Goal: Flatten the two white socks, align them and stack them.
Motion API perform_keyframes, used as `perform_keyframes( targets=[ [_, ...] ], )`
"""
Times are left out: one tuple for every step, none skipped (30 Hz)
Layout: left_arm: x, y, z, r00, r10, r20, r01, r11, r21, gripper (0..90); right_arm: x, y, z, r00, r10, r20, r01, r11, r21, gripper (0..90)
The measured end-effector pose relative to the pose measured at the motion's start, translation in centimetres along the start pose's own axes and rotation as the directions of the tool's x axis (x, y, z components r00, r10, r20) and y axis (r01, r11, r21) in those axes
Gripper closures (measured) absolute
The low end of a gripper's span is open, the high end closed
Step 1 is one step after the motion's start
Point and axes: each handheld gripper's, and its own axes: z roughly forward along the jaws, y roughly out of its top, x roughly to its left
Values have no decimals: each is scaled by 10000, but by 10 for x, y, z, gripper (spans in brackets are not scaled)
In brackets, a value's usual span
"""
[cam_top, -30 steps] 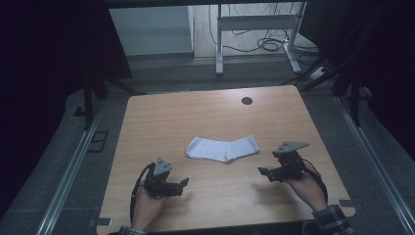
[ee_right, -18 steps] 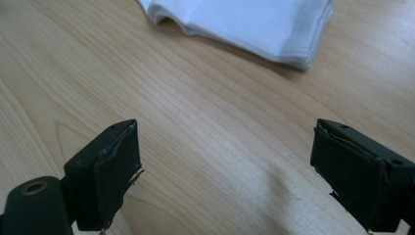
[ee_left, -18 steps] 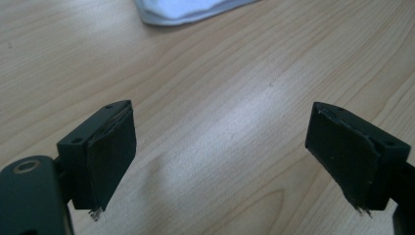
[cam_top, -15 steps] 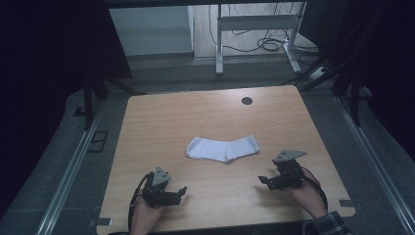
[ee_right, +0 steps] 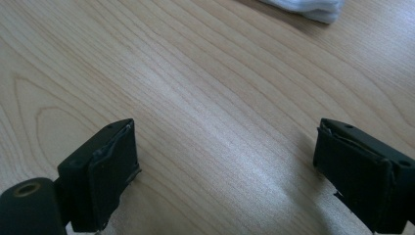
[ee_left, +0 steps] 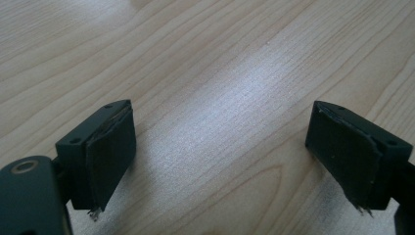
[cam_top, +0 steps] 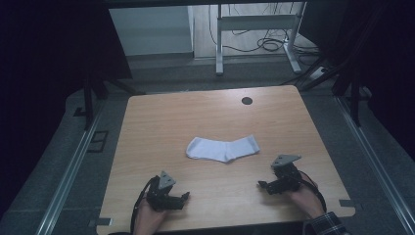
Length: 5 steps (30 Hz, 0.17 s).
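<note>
Right gripper view — sock [ee_right: 306, 9] edge beyond tongs [ee_right: 235, 176]

A wooden table [cam_top: 161, 122] with a dark round hole [cam_top: 247, 101] near its far edge carries a white sock [cam_top: 223, 148], lying flat ahead of and between the two grippers.

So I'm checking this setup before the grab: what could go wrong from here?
The sock lies flat on the table, so open jaws may scrape wood and pinch only one layer, or miss. The left hand-held gripper points at bare wood in its own view, so it may arrive off target. The right hand-held gripper sees only the sock's edge, risking a corner-only grip.
</note>
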Motion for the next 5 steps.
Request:
perform_keyframes(
  targets=[
    [0, 0, 0, 10000, -3, 6, 3, 10000, -23, 115, 0, 0, 0, 10000, 12, 3, -12, 10000, -30, 91],
    [0, 0, 0, 10000, -5, 2, 5, 10000, -20, 115, 0, -1, 0, 10000, 7, 10, -7, 10000, -47, 90],
    [0, 0, 0, 10000, -4, -1, 4, 10000, -1, 115, 1, -1, 0, 10000, 21, 24, -20, 10000, -71, 88],
    [0, 0, 0, 10000, 1, 10, 0, 10000, -22, 115, 1, -2, 0, 10000, 34, 31, -34, 10000, -86, 88],
    [0, 0, 0, 10000, 3, 6, -3, 10000, -1, 115, 1, -2, 0, 10000, 61, 37, -60, 9999, -82, 88]
  ],
)
